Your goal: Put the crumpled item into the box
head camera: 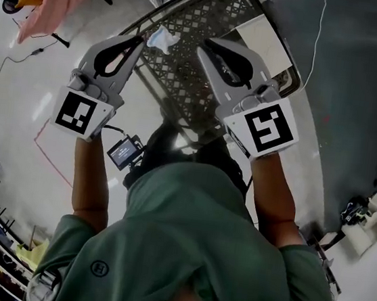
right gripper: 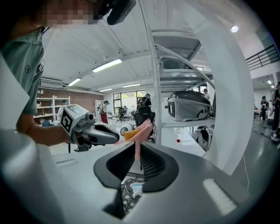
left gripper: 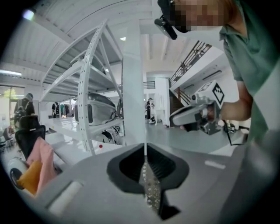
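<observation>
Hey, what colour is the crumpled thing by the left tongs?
The crumpled thing is whitish with a pale blue tinge; the head view shows it best.
</observation>
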`<state>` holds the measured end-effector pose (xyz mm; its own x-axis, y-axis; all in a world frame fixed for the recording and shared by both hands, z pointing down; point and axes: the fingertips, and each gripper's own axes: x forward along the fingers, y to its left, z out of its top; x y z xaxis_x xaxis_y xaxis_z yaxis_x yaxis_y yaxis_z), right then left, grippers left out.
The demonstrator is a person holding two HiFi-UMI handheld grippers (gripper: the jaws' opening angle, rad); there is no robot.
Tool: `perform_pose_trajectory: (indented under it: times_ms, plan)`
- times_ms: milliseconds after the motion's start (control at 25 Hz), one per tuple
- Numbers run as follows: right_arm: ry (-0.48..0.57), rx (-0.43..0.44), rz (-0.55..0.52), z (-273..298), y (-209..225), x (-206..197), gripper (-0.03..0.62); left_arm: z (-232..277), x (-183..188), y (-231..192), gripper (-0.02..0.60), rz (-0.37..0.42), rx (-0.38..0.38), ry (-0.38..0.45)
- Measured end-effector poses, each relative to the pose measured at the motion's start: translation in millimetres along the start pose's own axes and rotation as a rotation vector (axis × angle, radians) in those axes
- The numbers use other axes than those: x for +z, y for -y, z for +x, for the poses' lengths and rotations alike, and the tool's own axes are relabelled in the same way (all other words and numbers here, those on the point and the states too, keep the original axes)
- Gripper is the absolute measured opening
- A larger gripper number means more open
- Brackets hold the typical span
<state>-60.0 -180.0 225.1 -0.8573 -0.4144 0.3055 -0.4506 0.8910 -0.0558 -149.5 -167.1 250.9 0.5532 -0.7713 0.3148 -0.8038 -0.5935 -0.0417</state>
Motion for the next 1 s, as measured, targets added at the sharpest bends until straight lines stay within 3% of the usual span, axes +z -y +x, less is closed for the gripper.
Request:
perform_pose_trajectory:
  times_ms: [600,1000]
  plan:
    - [-0.129,0.099,0.075,72.5,11.0,-95.9,0.067,39.9,-103.5,-23.5,0.037,-0.107,0.024,-0.099]
    - [-0.208,0.119,0.113,109.1,13.6,-154.6,0.079,55.8,-162.5,-35.3,0.058,-0.163,0.02,-0.155]
